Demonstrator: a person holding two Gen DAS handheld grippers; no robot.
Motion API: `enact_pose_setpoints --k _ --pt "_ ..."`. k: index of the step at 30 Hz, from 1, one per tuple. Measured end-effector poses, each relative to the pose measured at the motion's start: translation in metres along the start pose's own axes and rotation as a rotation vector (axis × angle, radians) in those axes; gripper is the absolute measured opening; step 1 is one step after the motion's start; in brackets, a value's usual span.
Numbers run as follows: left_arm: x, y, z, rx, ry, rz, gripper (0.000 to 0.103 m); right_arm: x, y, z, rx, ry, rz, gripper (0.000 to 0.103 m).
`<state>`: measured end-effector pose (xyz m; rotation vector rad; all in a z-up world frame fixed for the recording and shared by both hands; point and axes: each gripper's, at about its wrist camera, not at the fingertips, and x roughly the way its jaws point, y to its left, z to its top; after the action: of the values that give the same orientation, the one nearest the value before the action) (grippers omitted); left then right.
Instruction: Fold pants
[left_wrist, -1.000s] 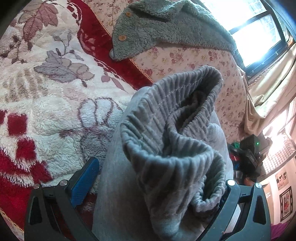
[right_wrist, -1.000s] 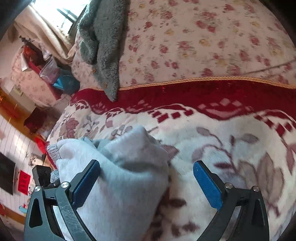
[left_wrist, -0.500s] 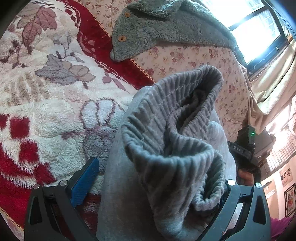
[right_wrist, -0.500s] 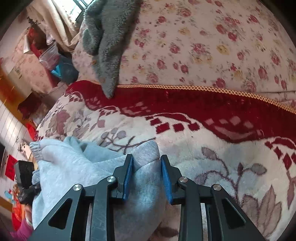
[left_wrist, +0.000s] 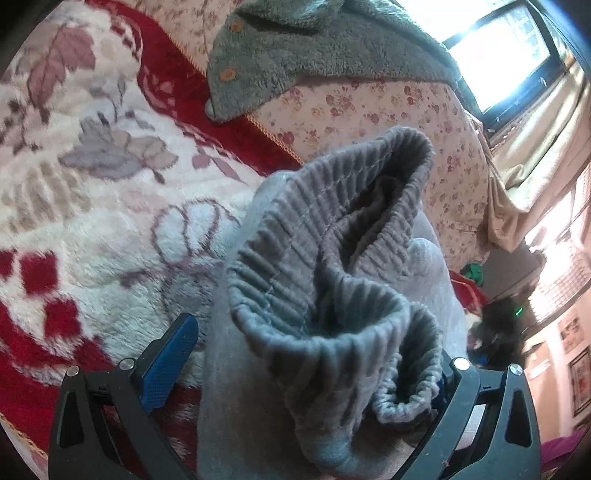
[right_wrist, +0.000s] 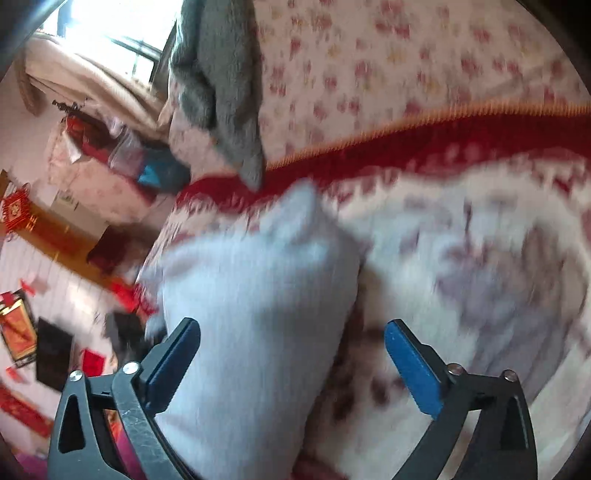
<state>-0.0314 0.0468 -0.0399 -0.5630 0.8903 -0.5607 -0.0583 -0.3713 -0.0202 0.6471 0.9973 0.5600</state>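
Left claw (left_wrist: 306, 369) spread wide, grey sweatpants (left_wrist: 332, 295) bunched between its fingers; ribbed elastic waistband (left_wrist: 325, 236) stands up in front of the lens, gaping open; left blue pad (left_wrist: 166, 365) clear of the cloth, right pad mostly hidden behind the waistband, so contact there cannot be told. Right claw (right_wrist: 295, 365) also apart, view motion-blurred; pale grey pants fabric (right_wrist: 258, 314) fills the left half of the gap, against or just beside the left pad (right_wrist: 171, 365); right pad (right_wrist: 413, 369) over bare blanket. Pants lie on a red-and-cream floral fleece blanket (left_wrist: 81, 221) on the bed; floral sheet (left_wrist: 388, 122) behind it, grey-green fleece garment with buttons (left_wrist: 314, 48) draped on top; window (left_wrist: 506, 55) bright at upper right.
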Motion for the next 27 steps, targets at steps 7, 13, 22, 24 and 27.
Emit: enact_pose_setpoints --k 7,13,22,24,27 --pt "0.019 0.012 0.005 -0.062 0.092 -0.104 0.103 0.042 -0.002 -0.016 0.041 0.045 0.108 0.103" --pt "0.024 0.012 0.005 -0.042 0.086 -0.134 0.103 0.066 0.008 -0.008 0.033 0.047 0.133 0.103" --pt "0.021 -0.003 0.007 -0.015 0.104 -0.105 0.085 0.051 0.020 -0.008 -0.011 0.039 0.153 0.083" --pt "0.013 -0.011 0.006 -0.010 0.089 -0.091 0.080 0.046 0.027 -0.006 -0.031 0.039 0.154 0.078" --pt "0.007 -0.023 0.005 -0.013 0.092 -0.091 0.075 0.036 0.038 -0.005 -0.059 0.032 0.153 0.077"
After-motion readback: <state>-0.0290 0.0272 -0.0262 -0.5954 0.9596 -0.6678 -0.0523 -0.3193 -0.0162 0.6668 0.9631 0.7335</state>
